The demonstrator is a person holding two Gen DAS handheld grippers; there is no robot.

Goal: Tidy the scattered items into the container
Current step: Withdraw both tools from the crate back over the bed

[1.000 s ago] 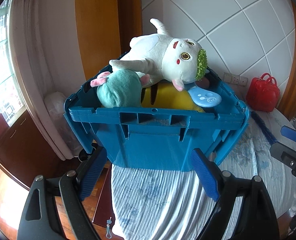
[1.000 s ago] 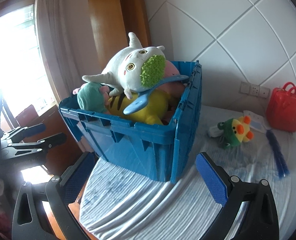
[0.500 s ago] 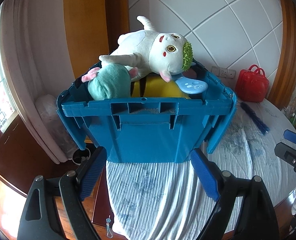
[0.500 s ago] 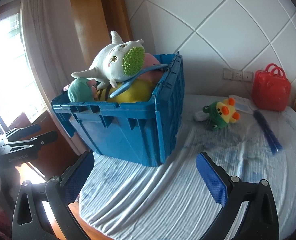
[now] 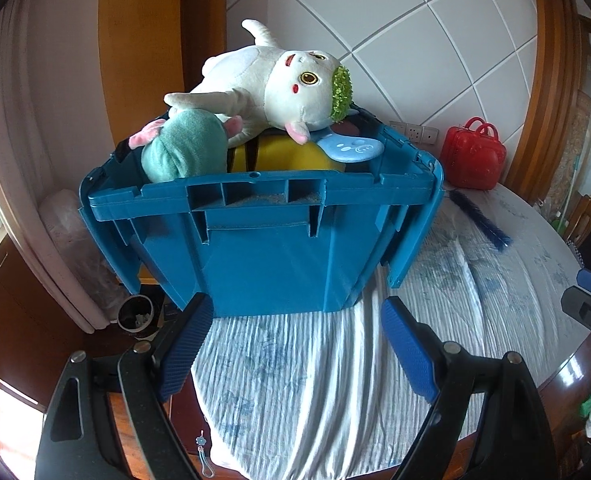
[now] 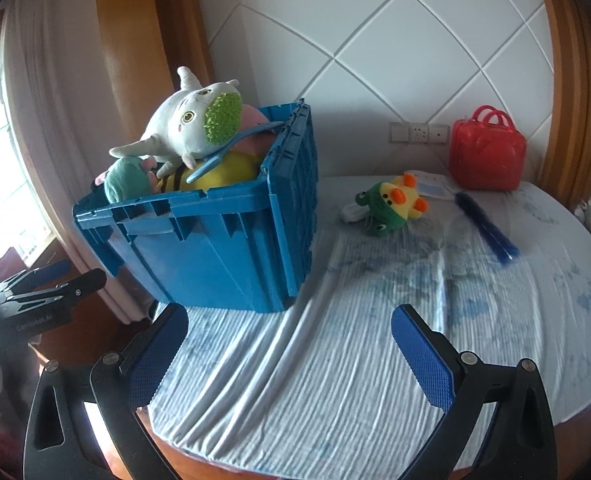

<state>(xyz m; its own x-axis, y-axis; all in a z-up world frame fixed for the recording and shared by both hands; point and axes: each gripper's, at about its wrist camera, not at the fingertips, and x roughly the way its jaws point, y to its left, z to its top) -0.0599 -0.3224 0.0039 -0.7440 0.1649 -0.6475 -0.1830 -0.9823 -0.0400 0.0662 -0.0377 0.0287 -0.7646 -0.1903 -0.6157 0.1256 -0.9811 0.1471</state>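
A blue crate (image 5: 271, 240) (image 6: 223, 248) stands on the cloth-covered table, heaped with plush toys: a white one with a green patch (image 5: 279, 88) (image 6: 191, 120), a teal one (image 5: 183, 152) and a yellow one (image 5: 287, 156). A yellow and green plush (image 6: 395, 204), a blue brush (image 6: 483, 228) (image 5: 479, 220) and a red case (image 6: 487, 156) (image 5: 473, 156) lie on the table to the crate's right. My left gripper (image 5: 295, 336) is open and empty just in front of the crate. My right gripper (image 6: 291, 352) is open and empty, further back on the cloth.
The table has a striped white and blue cloth (image 6: 375, 340) and a round wooden edge (image 5: 567, 364). A curtain (image 6: 43, 120) and window are at the left. A small bin (image 5: 135, 316) stands on the floor beside the table. A flat white and blue packet (image 6: 431, 188) lies by the red case.
Both grippers have drawn back from the crate, which looks smaller now. The right view has swung right, showing more of the table. Both stay open and empty.
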